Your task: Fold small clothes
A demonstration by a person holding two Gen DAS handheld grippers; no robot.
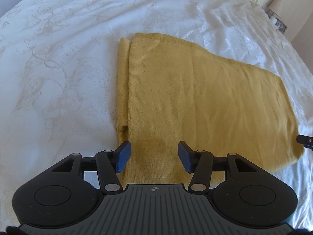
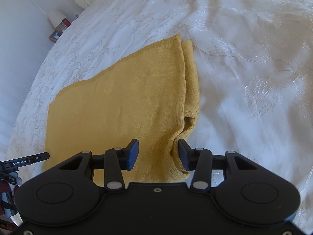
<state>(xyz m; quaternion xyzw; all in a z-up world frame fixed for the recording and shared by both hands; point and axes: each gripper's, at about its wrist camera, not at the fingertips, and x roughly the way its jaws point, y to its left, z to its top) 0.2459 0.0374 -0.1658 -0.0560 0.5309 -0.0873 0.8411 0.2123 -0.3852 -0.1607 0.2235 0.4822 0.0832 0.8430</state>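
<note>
1. Mustard-yellow knit garment (image 1: 195,98) lies flat on the white floral bedspread (image 1: 58,68), folded, with a narrow under-layer showing along its nine o'clock edge in the left wrist view.
2. Left tongs (image 1: 154,156) are spread wide, holding nothing, poised over the garment's near edge at six o'clock, blue pads (image 1: 123,156) either side of bare cloth.
3. Right tongs (image 2: 158,154) are wide too, empty, over the opposite near corner; the folded edge rumples up beside the three o'clock pad.
4. A lamp (image 2: 56,17) sits off the bed at ten o'clock in the right wrist view.
</note>
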